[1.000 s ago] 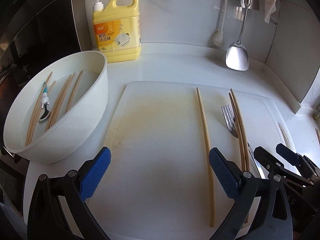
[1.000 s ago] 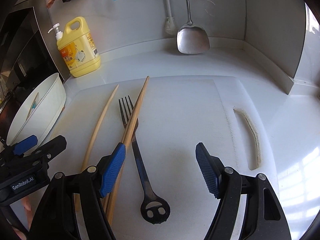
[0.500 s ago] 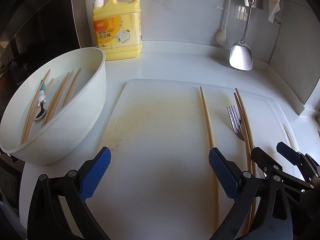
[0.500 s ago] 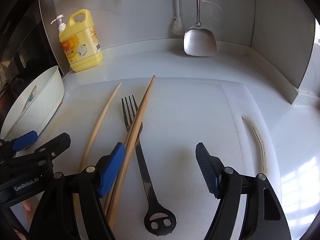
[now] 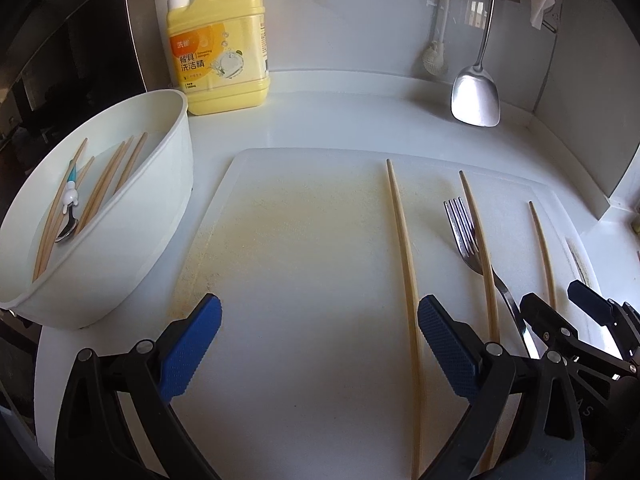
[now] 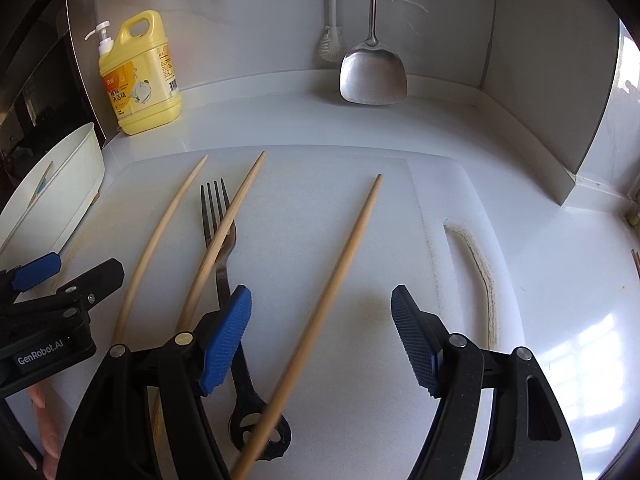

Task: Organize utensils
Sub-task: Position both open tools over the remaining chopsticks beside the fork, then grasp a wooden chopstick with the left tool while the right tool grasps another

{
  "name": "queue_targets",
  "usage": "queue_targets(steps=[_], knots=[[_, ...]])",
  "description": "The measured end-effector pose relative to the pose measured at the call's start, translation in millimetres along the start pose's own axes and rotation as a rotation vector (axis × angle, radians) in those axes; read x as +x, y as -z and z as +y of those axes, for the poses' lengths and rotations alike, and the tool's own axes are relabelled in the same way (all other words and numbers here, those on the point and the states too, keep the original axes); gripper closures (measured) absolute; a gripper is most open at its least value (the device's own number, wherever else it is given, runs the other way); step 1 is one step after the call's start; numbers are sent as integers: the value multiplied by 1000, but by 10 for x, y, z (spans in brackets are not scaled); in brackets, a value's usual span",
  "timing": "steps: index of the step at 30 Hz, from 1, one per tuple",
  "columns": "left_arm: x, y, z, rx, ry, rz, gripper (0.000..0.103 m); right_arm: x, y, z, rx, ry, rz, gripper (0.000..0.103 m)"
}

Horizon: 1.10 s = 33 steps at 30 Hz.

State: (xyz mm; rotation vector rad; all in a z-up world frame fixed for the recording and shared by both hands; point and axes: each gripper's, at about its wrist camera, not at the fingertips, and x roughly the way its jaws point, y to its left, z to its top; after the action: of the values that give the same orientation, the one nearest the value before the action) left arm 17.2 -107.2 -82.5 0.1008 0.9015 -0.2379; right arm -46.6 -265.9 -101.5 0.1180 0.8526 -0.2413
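Observation:
Three wooden chopsticks and a fork (image 6: 218, 220) lie on the white cutting board (image 5: 304, 248). The left chopstick (image 5: 404, 248) lies alone. The middle chopstick (image 6: 224, 236) crosses the fork's neck. The right chopstick (image 6: 340, 276) lies apart, its near end over the fork's black handle (image 6: 260, 428). My left gripper (image 5: 320, 344) is open and empty over the board's near edge. My right gripper (image 6: 320, 336) is open, its jaws on either side of the right chopstick. A white bowl (image 5: 132, 240) at left holds several chopsticks (image 5: 108, 184) and a spoon (image 5: 68, 220).
A yellow dish-soap bottle (image 5: 218, 44) stands at the back against the wall. A metal spatula (image 5: 476, 96) and a brush (image 5: 436, 52) hang on the back wall. A corner wall (image 6: 560, 100) closes the right side. The right gripper shows in the left wrist view (image 5: 580, 320).
One chopstick that lay against its twin beside the fork now lies apart to the right, between my right gripper's jaws. Both grippers have shifted slightly.

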Motion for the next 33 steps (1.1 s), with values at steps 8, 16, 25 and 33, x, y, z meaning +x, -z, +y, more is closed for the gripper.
queue_targets(steps=[8,16,25,33], knots=[[93,-1,-114,35,1,24,7,-49,51,-119,23,11,-19,35],[168,-17,-132,24,32,52,17,-95,96,-257,25,44,-29,55],[143,-66,-214,48,55,30,51,-98,113,-218,8,44,-44,65],[98,-43,-291,66,95,29,96,-108,117,-182,-10,34,-56,90]])
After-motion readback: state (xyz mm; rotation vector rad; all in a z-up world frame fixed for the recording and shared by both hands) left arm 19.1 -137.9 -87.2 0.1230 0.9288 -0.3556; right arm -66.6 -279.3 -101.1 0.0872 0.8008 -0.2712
